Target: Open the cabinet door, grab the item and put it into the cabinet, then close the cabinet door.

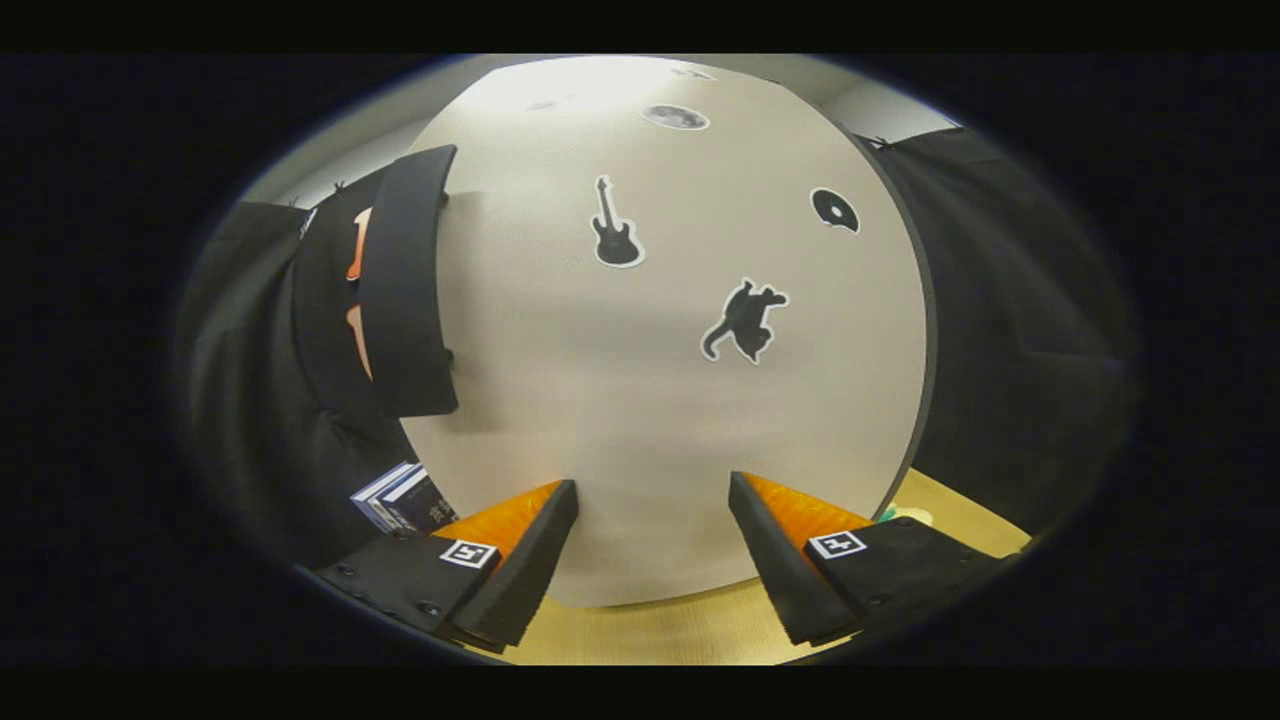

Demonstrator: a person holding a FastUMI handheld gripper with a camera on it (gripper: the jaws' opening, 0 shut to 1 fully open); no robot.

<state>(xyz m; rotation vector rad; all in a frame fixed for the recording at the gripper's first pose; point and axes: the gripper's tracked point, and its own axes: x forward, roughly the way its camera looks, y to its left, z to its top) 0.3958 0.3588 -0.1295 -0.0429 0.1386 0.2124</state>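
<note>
Pale grey cabinet door (640,400) with black guitar sticker (615,225) and cat sticker (745,320) is seen close ahead, apparently shut, though the seam is not shown. The gripper (652,482) is spread wide, released, with nothing held between its fingers, which point at bare door panel. The long black bar handle (405,280) stands up and left of the left finger, well apart from it. Blue boxes (405,498), possibly the item, are seen just beyond the left finger, outside the cabinet; a small green-white object (905,515) lies by the right finger on the yellow wooden table (650,630). A shut door fits either end of the task. If the handle is to be worked, the bar should be straddled at mid-length, both fingers seated squarely before any pull, and the door's swing followed, not forced.
</note>
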